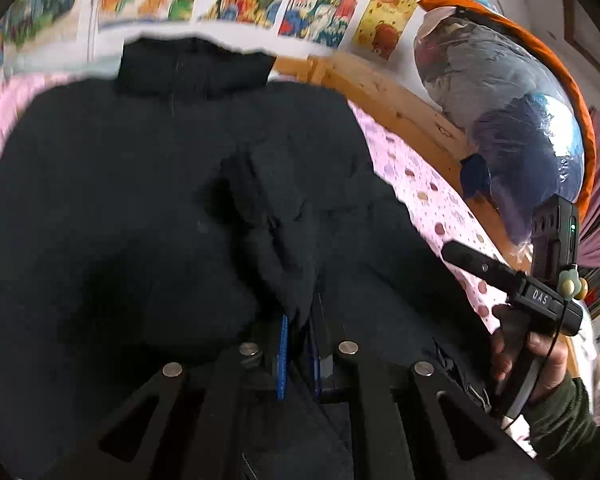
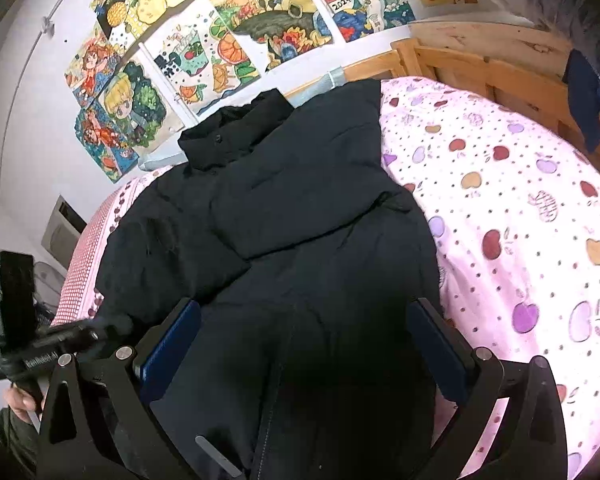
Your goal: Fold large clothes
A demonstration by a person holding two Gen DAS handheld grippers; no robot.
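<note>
- Readable writing first: in my left wrist view the other handle at the right edge carries a label, "DAS", and in my right wrist view a drawing at the top of the frame shows "2024". A white label on the handle at lower left of that view is too blurred for me to read.
- The black jacket (image 2: 300, 216) lies on the pink apple-print sheet (image 2: 520, 200), filling the centre of both frames, collar toward the wall at upper centre.
- It looks puffy and quilted; one sleeve is folded across the chest, and a zipper line runs down the lower centre of my right view.
- My left gripper (image 1: 298, 354) has its blue pads nearly together, clamped on a bunched fold of the jacket at lower centre.
- My right gripper (image 2: 304, 344) has its jaws wide apart, straddling the jacket's lower part.
- Children's drawings (image 2: 236, 40) cover the wall; a clear bag of bedding (image 1: 500, 120) sits on the wooden bed frame (image 1: 400, 108) at upper right.
</note>
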